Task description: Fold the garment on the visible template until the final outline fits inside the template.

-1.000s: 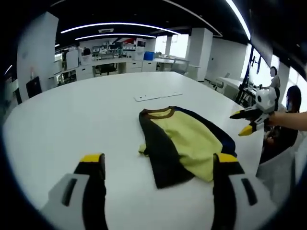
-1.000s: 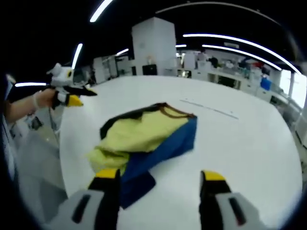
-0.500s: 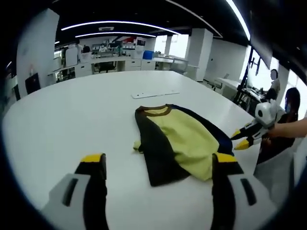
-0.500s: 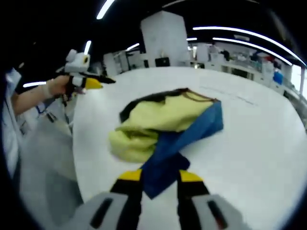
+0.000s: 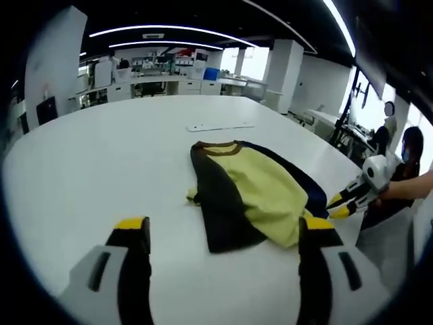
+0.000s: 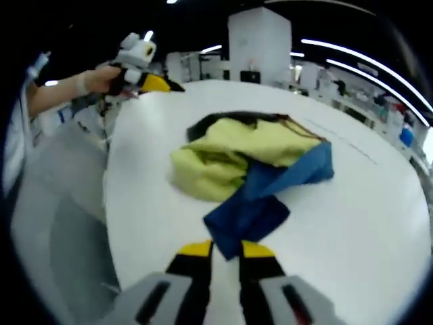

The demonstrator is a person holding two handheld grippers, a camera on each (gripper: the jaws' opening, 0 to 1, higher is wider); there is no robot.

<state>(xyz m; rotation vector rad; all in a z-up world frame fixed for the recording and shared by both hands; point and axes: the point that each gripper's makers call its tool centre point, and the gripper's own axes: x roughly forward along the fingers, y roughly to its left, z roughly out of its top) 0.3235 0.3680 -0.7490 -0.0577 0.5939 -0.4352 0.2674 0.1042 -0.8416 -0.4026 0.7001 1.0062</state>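
A yellow garment [image 5: 260, 193] with a black sleeve, a blue sleeve and a brown collar lies crumpled on the white table [image 5: 101, 156]. My left gripper [image 5: 223, 227] hovers open in front of it, nothing between its jaws. In the right gripper view the garment [image 6: 233, 152] is bunched up, and its blue part [image 6: 260, 206] trails toward me. My right gripper [image 6: 226, 249] is shut on the near corner of that blue cloth. It also appears at the far right of the left gripper view as the right gripper [image 5: 352, 198], low at the garment's edge. A hand holds the left gripper [image 6: 145, 64] beyond the table's rim.
A flat white strip [image 5: 220, 126] lies on the table beyond the garment. The table's curved edge [image 6: 111, 203] runs close to the garment on the person's side. A seated person [image 5: 406, 145] is at the right. Counters [image 5: 155, 84] and a column [image 5: 281, 74] stand far back.
My right gripper has dropped to the table and its jaws have closed from wide apart onto the blue cloth corner. The left gripper has stayed open and nearly still.
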